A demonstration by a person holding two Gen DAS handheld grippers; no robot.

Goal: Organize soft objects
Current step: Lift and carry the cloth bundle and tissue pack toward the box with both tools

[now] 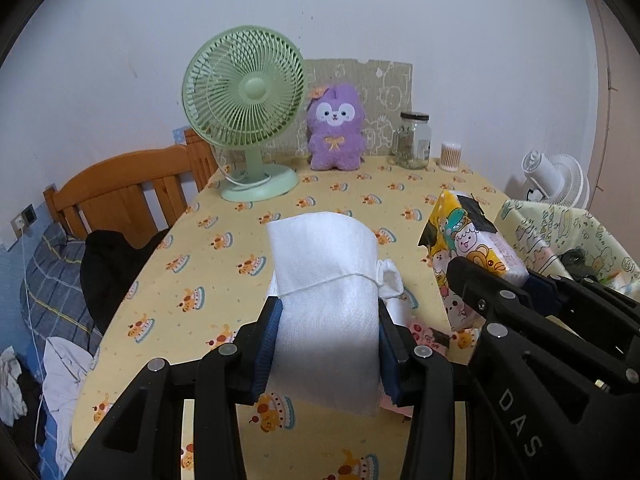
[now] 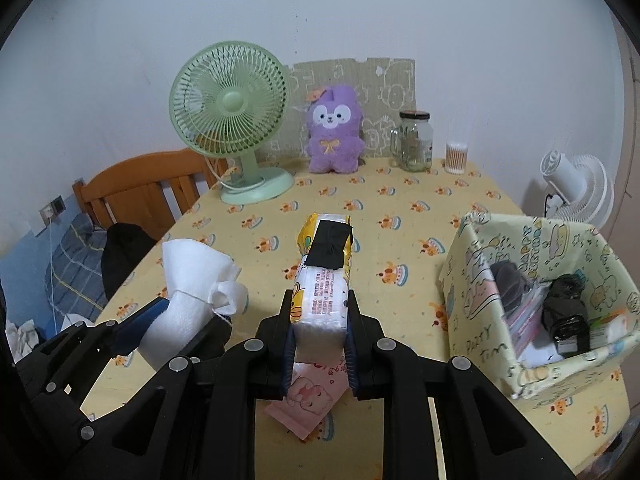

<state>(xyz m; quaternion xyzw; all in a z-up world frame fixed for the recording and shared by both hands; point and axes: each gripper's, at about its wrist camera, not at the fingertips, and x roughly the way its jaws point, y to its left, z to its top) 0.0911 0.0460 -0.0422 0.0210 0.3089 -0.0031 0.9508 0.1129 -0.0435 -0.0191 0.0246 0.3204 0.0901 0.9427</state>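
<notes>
My left gripper (image 1: 328, 344) is shut on a white folded cloth roll (image 1: 326, 280) and holds it above the yellow tablecloth (image 1: 224, 264); it also shows in the right wrist view (image 2: 188, 296). My right gripper (image 2: 320, 332) is shut on a yellow cartoon tissue pack (image 2: 322, 276) with black tape on top, also seen in the left wrist view (image 1: 472, 256). A pink tissue pack (image 2: 308, 400) lies on the table under the right gripper. A patterned storage box (image 2: 472, 276) with several items inside stands at the right.
A green desk fan (image 2: 230, 120), a purple plush toy (image 2: 334, 128), a glass jar (image 2: 414, 140) and a cotton swab cup (image 2: 456, 156) stand along the far wall. A wooden bed frame (image 2: 140, 192) is left of the table. A white fan (image 2: 576, 188) stands at the right.
</notes>
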